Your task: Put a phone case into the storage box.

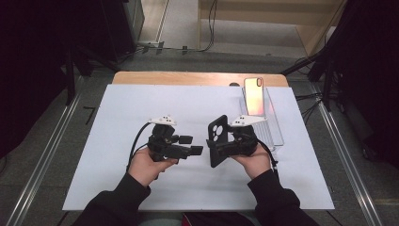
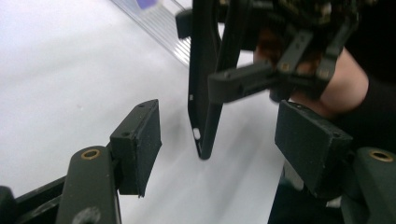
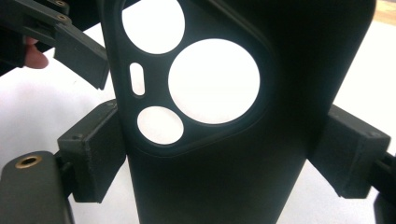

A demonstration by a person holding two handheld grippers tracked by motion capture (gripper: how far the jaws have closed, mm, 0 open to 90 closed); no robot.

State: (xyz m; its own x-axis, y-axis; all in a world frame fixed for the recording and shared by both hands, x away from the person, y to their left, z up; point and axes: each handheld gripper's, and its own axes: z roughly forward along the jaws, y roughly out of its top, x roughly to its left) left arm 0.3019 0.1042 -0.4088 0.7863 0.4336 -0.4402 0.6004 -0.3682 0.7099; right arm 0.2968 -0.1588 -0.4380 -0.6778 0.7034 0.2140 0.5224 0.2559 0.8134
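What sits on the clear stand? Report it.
A phone leans upright on the clear stand, its pinkish-gold back facing the camera. Its screen side is hidden, and the right gripper covers part of the stand's near end.

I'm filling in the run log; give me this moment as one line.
right gripper: shut on black phone case, held upright above white mat | left gripper: open, empty, facing case | phone: on clear stand
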